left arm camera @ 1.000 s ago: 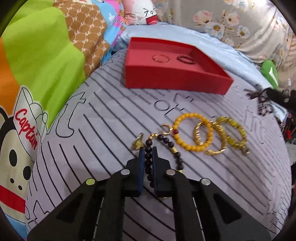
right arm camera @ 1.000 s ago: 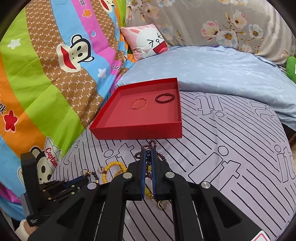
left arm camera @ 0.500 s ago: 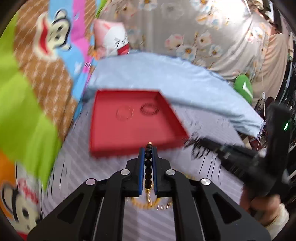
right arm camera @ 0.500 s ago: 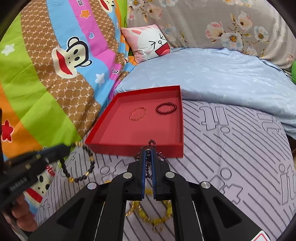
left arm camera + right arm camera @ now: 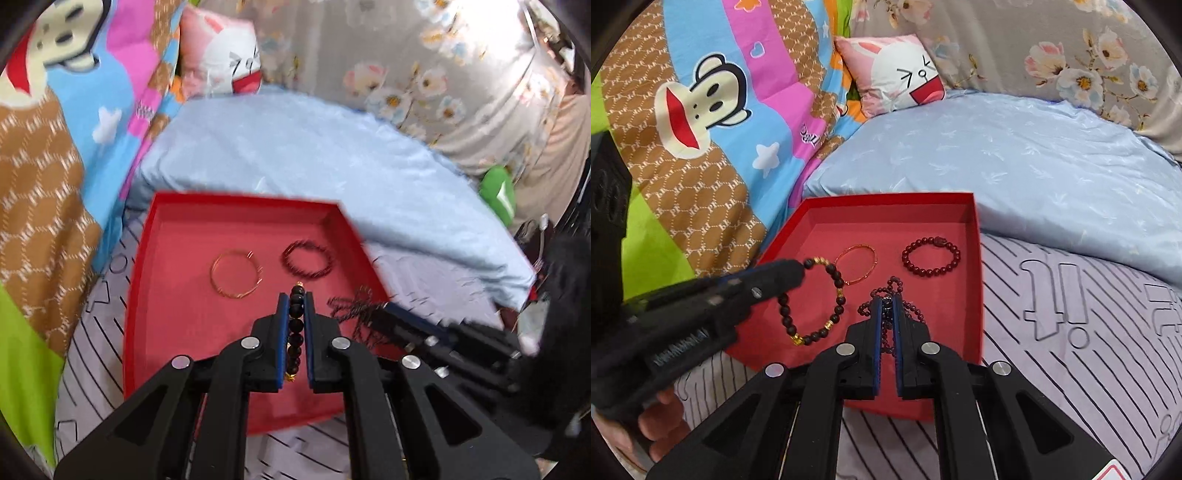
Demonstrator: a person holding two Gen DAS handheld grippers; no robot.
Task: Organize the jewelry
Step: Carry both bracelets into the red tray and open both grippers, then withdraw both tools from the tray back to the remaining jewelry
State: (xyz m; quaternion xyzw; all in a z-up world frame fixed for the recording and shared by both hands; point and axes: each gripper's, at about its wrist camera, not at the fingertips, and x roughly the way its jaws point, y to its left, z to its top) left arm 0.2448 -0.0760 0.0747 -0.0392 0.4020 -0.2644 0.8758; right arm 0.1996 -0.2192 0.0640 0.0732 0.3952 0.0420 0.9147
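In the left wrist view, your left gripper point(image 5: 294, 295) has its jaws nearly closed on a black bead bracelet point(image 5: 296, 325), the strand pinched upright between the blue pads with a gold bead at the top. It hangs over the near half of the red tray point(image 5: 147, 280). 2 pieces already lie on the tray floor at the far side: a thin gold bangle point(image 5: 235, 274) on the left and a dark red bead bracelet point(image 5: 306, 258) on the right, apart from each other. To the right, your right gripper point(image 5: 384, 308) reaches in over the tray's right edge with a dark purple bead strand point(image 5: 351, 310) trailing from its tip.

In the right wrist view, your right gripper point(image 5: 886, 301) is clamped almost fully on that dark purple bead strand point(image 5: 890, 295), loops spilling out both sides of the jaws above the tray's near right part. The left gripper point(image 5: 798, 267) comes in from the left, and the black bead bracelet point(image 5: 812, 302) dangles from it as an open loop over the tray's near left part. The gold bangle point(image 5: 857, 264) and the dark red bead bracelet point(image 5: 931, 256) sit beyond.

So 2 pieces are stowed and 2 are over the red tray point(image 5: 975, 295) but not yet released. No other jewelry shows on the striped bed cover point(image 5: 1071, 332) in these views, though the near area is hidden by the grippers.
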